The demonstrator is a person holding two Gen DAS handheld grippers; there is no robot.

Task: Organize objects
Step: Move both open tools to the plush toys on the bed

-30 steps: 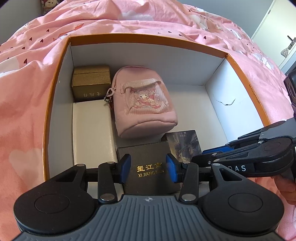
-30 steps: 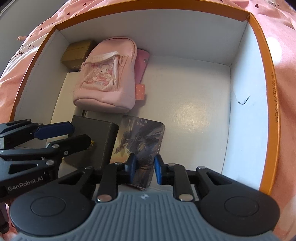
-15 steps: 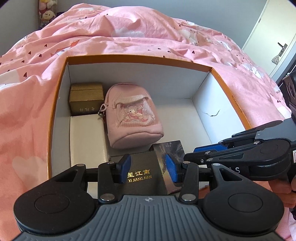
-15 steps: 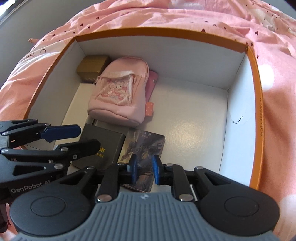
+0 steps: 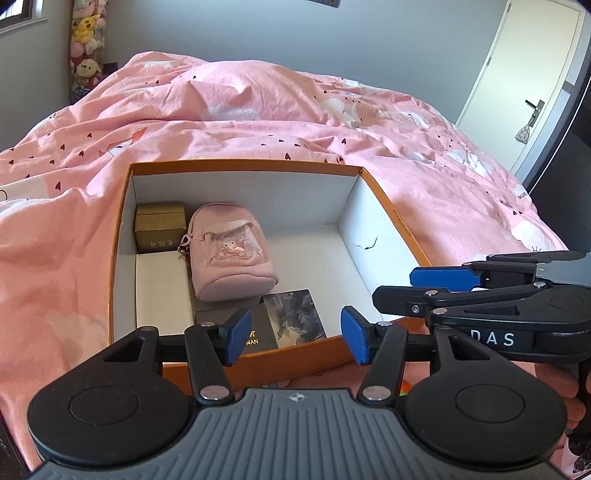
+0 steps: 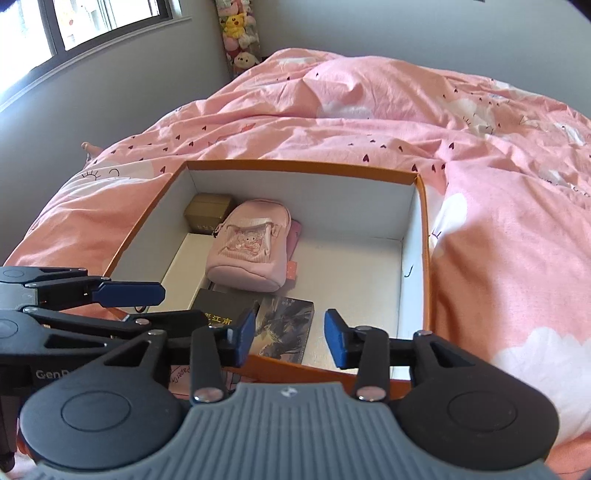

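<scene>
Left tool [image 5: 293, 336] and right tool [image 6: 290, 338] just opened, empty, above orange box [image 5: 388, 206], black case [image 5: 258, 332] and card [image 6: 284, 325] inside

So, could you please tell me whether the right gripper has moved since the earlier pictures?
Yes. The right gripper has pulled back and up from the picture card to the orange box's near rim, jaws just opened, nothing between them.

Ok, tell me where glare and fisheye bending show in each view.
Left wrist view: the door bows with fisheye curve; no strong glare inside the box. Right wrist view: the window is blown out, and sunlight sheens the box floor.
</scene>
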